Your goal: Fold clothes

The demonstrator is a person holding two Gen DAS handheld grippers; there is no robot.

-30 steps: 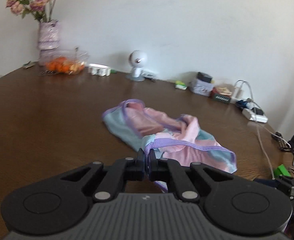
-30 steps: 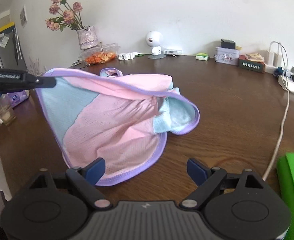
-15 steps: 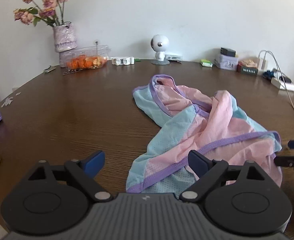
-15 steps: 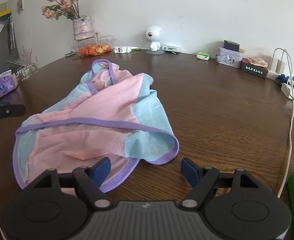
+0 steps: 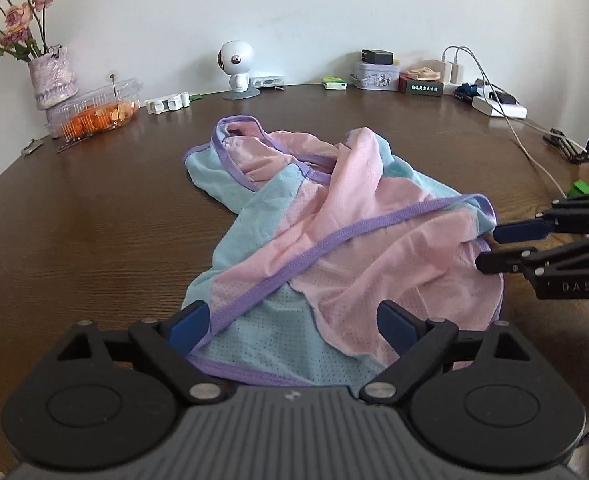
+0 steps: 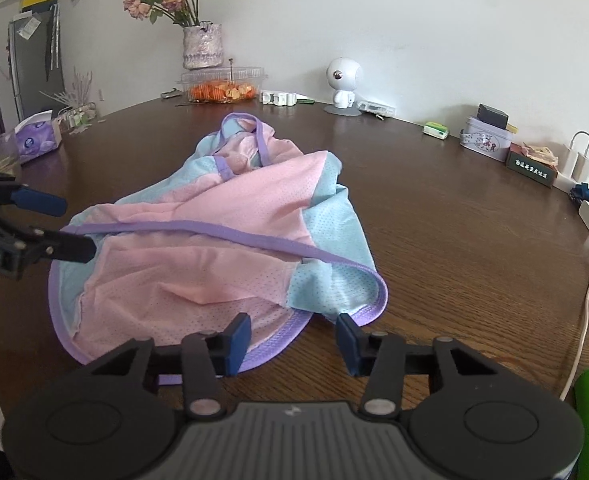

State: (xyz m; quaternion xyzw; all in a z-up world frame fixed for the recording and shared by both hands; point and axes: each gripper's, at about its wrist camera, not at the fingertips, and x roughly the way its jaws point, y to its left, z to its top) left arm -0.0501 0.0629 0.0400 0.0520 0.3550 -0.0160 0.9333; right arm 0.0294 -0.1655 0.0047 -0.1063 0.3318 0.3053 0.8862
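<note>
The pink and blue top is spread in a crumpled heap on the brown table, in front of the white toy robot. If only 1 thin layer is pinched, the top may be dragged into a worse heap. The left tongs are opening wide over its near hem; nothing is held. The right tongs are closing around the purple hem, not yet pressing it.
</note>
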